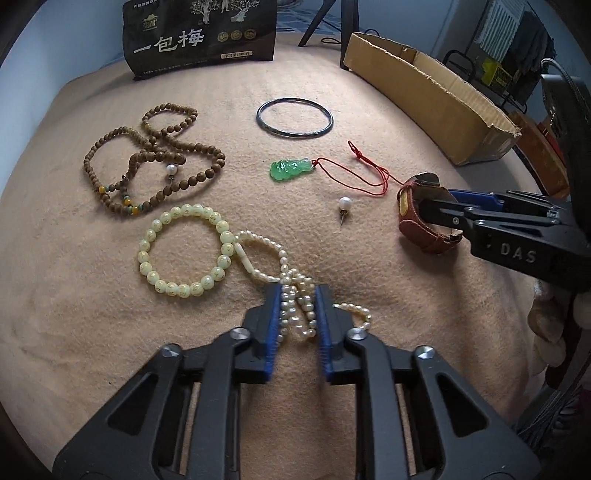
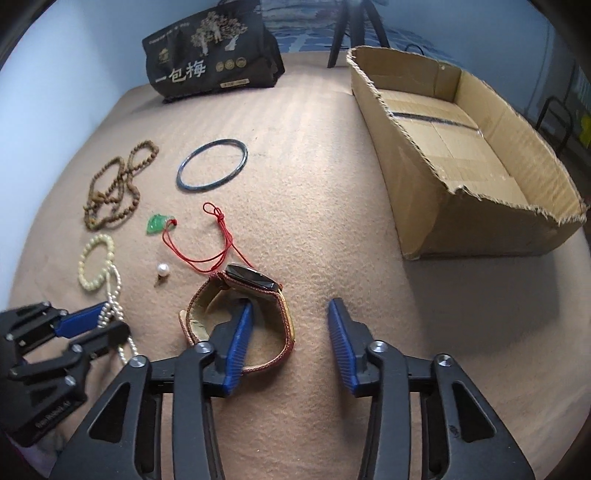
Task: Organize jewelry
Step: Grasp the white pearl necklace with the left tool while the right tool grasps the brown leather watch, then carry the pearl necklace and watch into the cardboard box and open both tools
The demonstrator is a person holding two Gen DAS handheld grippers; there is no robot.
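My left gripper (image 1: 297, 295) is shut on a bunched white pearl necklace (image 1: 295, 306) lying on the tan blanket; it also shows in the right wrist view (image 2: 110, 314). My right gripper (image 2: 290, 314) is open; its left finger (image 2: 240, 332) sits inside the loop of a red-strapped watch (image 2: 255, 284), the other finger outside it. The watch also shows in the left wrist view (image 1: 417, 218). Nearby lie a pale yellow bead bracelet (image 1: 184, 254), brown wooden beads (image 1: 155, 158), a green jade pendant (image 1: 290, 170) on red cord, a dark bangle (image 1: 294, 118) and a pearl stud (image 1: 345, 205).
An open cardboard box (image 2: 461, 192) stands at the right, empty inside. A black printed bag (image 2: 214, 62) stands at the far edge. Black tripod legs (image 1: 332, 22) rise behind the blanket.
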